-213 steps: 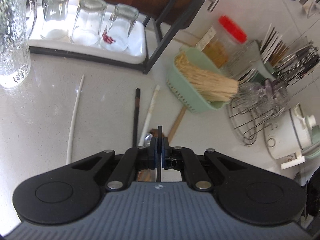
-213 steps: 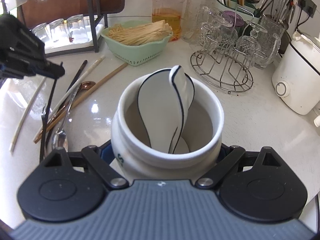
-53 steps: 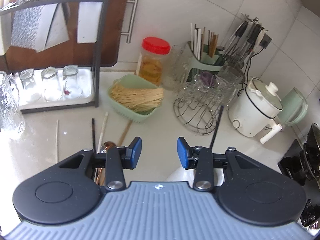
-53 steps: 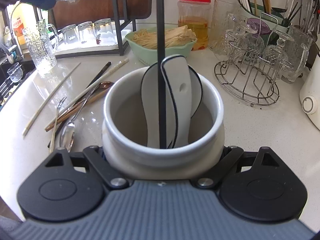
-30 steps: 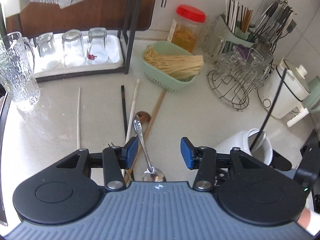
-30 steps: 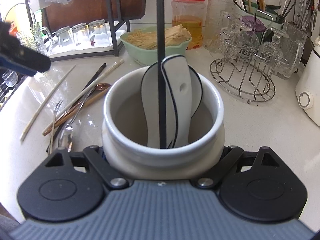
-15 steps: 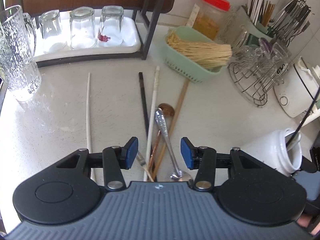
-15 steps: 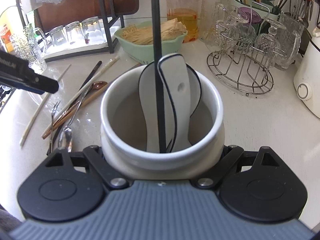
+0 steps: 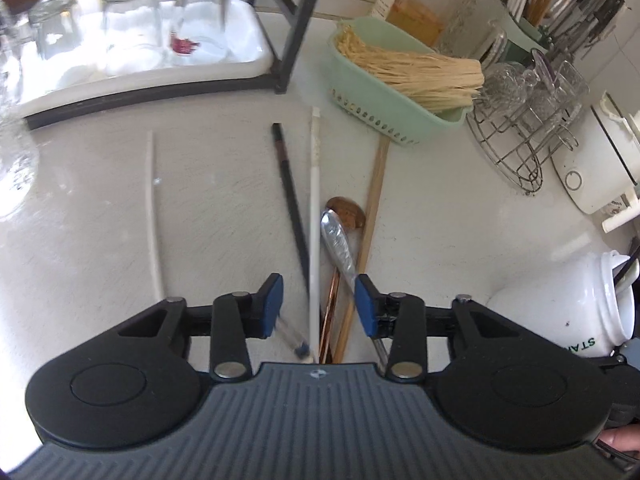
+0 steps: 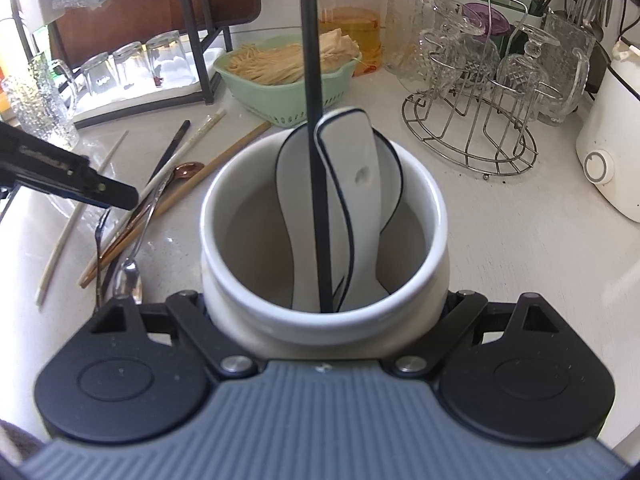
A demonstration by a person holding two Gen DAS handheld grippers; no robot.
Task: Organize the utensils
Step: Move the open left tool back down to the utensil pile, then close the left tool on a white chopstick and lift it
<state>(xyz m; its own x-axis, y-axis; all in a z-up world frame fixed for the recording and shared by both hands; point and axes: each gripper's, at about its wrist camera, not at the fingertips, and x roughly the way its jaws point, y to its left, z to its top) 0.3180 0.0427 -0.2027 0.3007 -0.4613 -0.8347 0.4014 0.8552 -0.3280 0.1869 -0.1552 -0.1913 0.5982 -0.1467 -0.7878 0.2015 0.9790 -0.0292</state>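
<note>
My left gripper [image 9: 319,300] is open and low over a pile of loose utensils on the counter: a black chopstick [image 9: 289,188], a white chopstick [image 9: 315,200], a steel spoon [image 9: 338,246], a copper spoon [image 9: 346,212] and a wooden chopstick [image 9: 372,204]. The white chopstick and the spoon handles run between its blue pads. A second white chopstick [image 9: 154,216] lies apart at the left. My right gripper [image 10: 324,312] is shut on a white ceramic jar [image 10: 324,320] that holds a white ceramic spoon [image 10: 352,184] and one black chopstick [image 10: 316,160]. The jar also shows in the left wrist view [image 9: 568,304].
A green basket of thin sticks [image 9: 400,76], a wire rack with glassware [image 9: 524,120], a red-lidded jar [image 10: 348,16] and a white cooker [image 10: 612,152] stand at the back and right. A white tray with upturned glasses [image 9: 120,40] sits under a black shelf frame at the back left.
My left gripper has come down and forward over the pile of utensils, still open. My right gripper and the jar have barely moved.
</note>
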